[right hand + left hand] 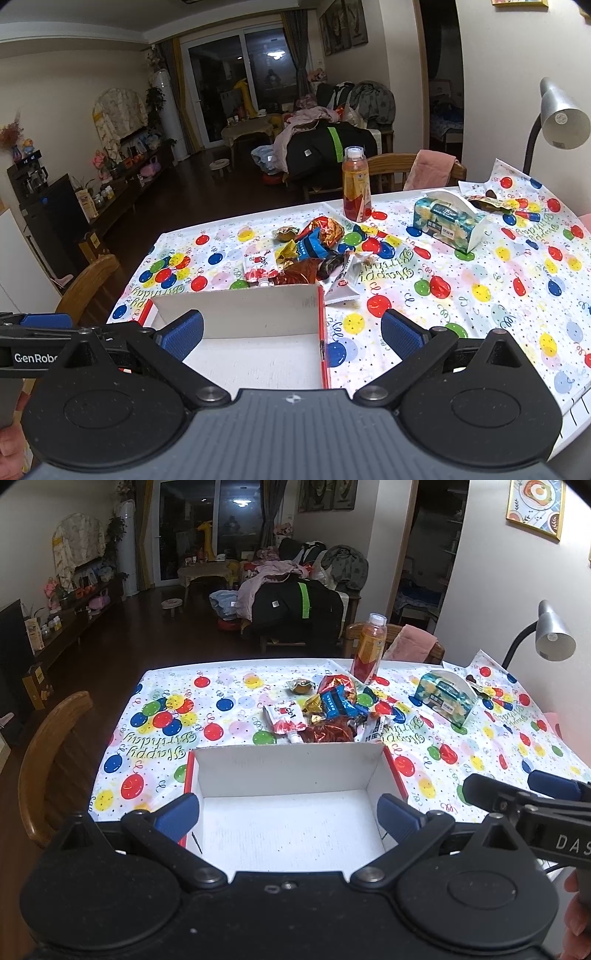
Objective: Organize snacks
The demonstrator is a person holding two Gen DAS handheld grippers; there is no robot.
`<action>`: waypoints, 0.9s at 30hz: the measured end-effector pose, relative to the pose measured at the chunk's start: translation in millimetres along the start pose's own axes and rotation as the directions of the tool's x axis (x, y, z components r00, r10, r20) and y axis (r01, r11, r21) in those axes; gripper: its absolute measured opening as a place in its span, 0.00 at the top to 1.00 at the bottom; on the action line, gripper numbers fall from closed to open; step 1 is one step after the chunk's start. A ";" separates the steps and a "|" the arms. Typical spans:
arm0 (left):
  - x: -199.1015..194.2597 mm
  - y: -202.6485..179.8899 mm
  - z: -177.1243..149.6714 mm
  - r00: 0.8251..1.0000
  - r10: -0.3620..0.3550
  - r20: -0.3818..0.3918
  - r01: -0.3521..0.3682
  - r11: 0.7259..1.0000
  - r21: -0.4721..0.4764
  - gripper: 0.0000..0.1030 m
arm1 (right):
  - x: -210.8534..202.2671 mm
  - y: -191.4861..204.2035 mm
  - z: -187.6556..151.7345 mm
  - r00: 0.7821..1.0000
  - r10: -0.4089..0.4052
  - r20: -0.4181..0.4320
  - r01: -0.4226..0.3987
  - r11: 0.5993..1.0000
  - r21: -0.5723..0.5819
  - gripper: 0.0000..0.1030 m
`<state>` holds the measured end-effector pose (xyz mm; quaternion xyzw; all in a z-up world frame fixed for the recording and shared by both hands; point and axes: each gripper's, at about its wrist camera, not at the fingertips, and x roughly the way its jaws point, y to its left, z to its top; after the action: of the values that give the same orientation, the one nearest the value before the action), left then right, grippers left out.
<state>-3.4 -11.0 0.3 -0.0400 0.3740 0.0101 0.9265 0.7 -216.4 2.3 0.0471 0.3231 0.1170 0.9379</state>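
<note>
Snacks [328, 710] lie heaped beyond the box [291, 775], well past both grippers' spread fingers [176, 812].

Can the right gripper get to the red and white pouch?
Probably yes. The right gripper is open, and the pouch lies uncovered just past the box wall; it would need to go over it.

Past my claws the table wears a balloon-print birthday cloth [159, 716], with an orange drink bottle [368, 650] upright at its far edge and a teal tissue box [448, 219] off to my right. A grey desk lamp [561, 118] bends over that corner. Wooden chairs [48, 753] ring the table, one draped in a pink towel [432, 170].
</note>
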 end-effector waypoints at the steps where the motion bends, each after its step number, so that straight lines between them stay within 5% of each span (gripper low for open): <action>1: 2.4 -2.1 2.8 1.000 0.005 -0.002 -0.005 1.000 -0.002 0.01 | 1.8 -1.2 0.6 1.000 0.004 -0.003 -0.004 1.000 -0.002 0.00; 27: 48.2 -25.4 31.6 0.997 0.058 -0.044 -0.059 0.998 -0.032 0.01 | 55.3 -36.8 34.4 0.995 0.092 -0.048 -0.092 0.996 -0.003 0.00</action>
<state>54.4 -34.3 -8.7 -0.0448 0.3947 0.0428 0.9167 71.2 -238.6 -9.6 0.0564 0.3424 0.1619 0.9238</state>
